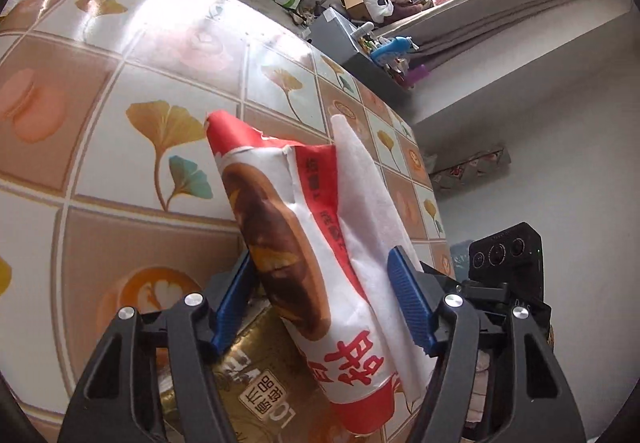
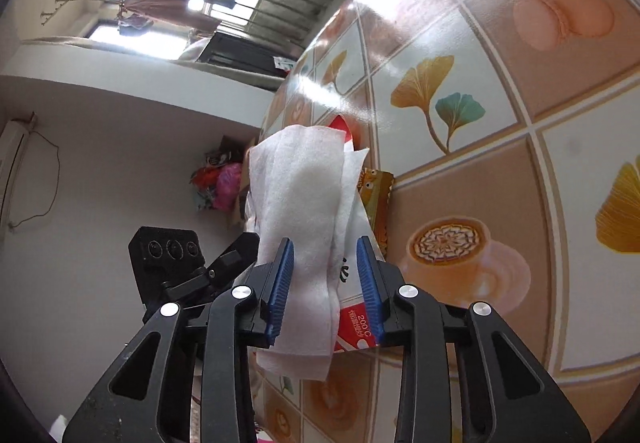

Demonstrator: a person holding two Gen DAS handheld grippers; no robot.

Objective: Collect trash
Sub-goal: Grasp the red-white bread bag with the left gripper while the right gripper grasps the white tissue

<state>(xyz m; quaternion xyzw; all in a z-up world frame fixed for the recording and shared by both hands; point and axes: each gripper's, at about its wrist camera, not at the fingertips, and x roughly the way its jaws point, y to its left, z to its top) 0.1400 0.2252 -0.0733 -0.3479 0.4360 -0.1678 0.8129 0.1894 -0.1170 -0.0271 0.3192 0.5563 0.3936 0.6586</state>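
In the left wrist view my left gripper [image 1: 320, 275] is shut on a red and white snack wrapper [image 1: 304, 243] with a folded white tissue [image 1: 376, 211] against it. A gold packet [image 1: 256, 375] lies under them on the patterned tablecloth [image 1: 120, 91]. In the right wrist view my right gripper [image 2: 325, 263] is shut on the same white tissue [image 2: 300, 195] and the wrapper [image 2: 354, 327] behind it. The gold packet [image 2: 378, 191] shows past the fingers. The other gripper's black body [image 2: 172, 259] is at the left.
The tablecloth [image 2: 500, 91] carries leaf, coffee cup and macaron prints. The table edge runs down the right in the left wrist view, with the other gripper's body [image 1: 506, 263] beyond it. A dark cabinet [image 1: 360, 51] with clutter stands past the table's far end under a window.
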